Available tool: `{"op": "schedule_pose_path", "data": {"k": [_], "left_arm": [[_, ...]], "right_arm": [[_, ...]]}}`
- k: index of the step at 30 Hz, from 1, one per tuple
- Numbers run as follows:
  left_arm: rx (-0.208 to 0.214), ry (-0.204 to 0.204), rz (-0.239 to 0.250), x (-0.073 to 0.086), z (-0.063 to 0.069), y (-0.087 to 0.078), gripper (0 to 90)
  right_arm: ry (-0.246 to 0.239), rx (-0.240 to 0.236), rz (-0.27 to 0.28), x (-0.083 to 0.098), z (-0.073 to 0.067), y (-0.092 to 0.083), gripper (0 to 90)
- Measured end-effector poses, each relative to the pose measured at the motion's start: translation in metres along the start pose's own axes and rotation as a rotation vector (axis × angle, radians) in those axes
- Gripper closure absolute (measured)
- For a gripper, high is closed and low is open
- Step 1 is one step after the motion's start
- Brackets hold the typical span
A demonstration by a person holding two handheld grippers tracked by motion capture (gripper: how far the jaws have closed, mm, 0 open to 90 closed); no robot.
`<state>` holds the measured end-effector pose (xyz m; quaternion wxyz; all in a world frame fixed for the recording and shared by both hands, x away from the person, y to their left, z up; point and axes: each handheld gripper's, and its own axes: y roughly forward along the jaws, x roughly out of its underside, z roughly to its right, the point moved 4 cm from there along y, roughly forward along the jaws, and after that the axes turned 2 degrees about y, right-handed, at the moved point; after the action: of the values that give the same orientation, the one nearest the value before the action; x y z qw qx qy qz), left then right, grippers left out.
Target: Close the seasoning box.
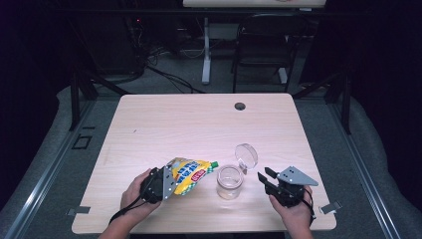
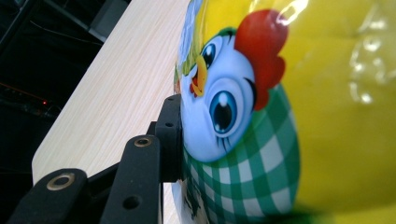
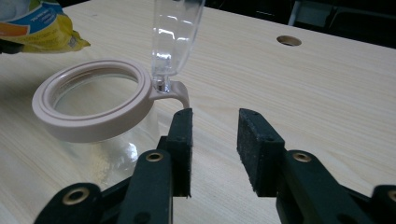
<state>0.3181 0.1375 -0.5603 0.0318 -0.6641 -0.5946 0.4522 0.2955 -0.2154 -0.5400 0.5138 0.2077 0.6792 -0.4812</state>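
A glossy yellow plastic snack pouch (image 1: 190, 174), printed with a cartoon chicken and green checks, lies at the near left of the pale wood-grain desk (image 1: 199, 124), clamped in the left gripper (image 1: 171, 181). Beside it stands a clear glass jar (image 1: 229, 181) with a beige rim and its hinged transparent lid (image 1: 246, 155) raised. The right gripper (image 1: 267, 178) hangs part-open and empty beside the jar.
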Motion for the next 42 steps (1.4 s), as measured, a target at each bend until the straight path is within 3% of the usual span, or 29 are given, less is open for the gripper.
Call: {"op": "schedule_pose_path", "data": {"k": [11, 18, 21, 42], "left_arm": [[-0.006, 0.038, -0.005, -0.004, 0.003, 0.002, 63.1], [-0.010, 0.074, -0.017, -0.007, 0.007, 0.003, 63.2], [-0.011, 0.084, -0.014, -0.008, 0.007, 0.003, 63.1], [-0.005, 0.097, -0.021, -0.011, 0.011, 0.004, 63.1]], "right_arm": [[-0.100, 0.018, -0.012, -0.002, -0.013, -0.003, 68.2], [-0.223, 0.035, -0.026, -0.003, -0.026, -0.004, 68.3], [-0.249, 0.040, -0.027, -0.003, -0.030, -0.003, 68.5], [-0.427, 0.043, -0.012, -0.012, -0.054, -0.002, 69.7]]}}
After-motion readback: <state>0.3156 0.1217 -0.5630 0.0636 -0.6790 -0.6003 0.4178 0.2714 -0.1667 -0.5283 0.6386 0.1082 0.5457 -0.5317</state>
